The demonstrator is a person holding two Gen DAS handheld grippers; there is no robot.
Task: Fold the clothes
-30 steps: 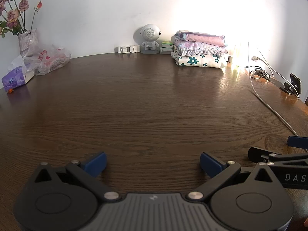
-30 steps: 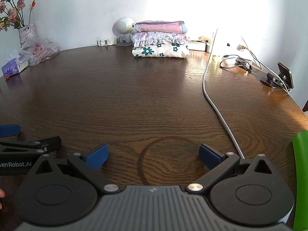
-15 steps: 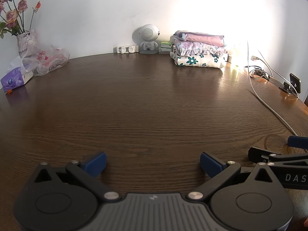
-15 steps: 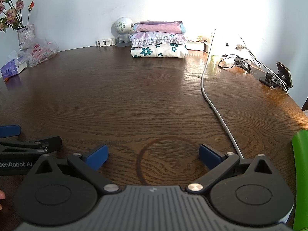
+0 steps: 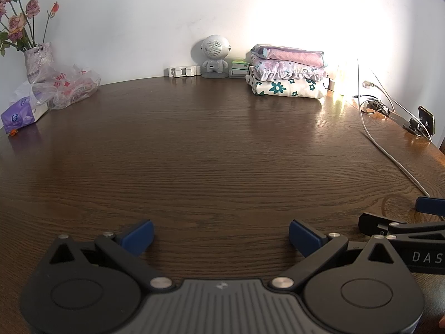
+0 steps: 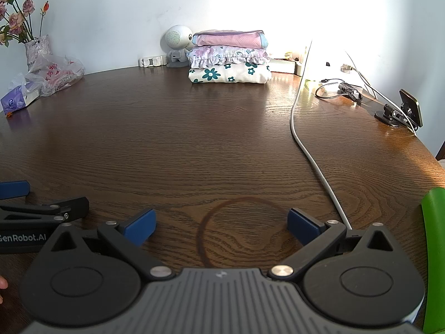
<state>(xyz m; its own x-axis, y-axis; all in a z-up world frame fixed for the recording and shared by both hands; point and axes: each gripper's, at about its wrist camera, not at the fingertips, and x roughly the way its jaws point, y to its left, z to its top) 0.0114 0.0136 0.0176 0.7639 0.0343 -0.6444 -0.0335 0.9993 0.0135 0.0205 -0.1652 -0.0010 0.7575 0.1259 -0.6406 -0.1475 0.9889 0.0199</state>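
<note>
Left gripper point(image 5: 221, 235): jaws wide apart, holding nothing, low over the table point(image 5: 211, 150).
Right gripper point(image 6: 219, 226): also spread wide and empty, just beside the left one.
Clothes point(image 6: 230, 57): three folded pieces stacked at the far edge, beside the small robot figure point(image 5: 213, 57).
Unfolded garment: none visible.
Advice: probably bring a new piece to the bare middle, away from the white cable point(image 6: 308, 153).

Green object point(image 6: 434, 250) cut by edge
</note>
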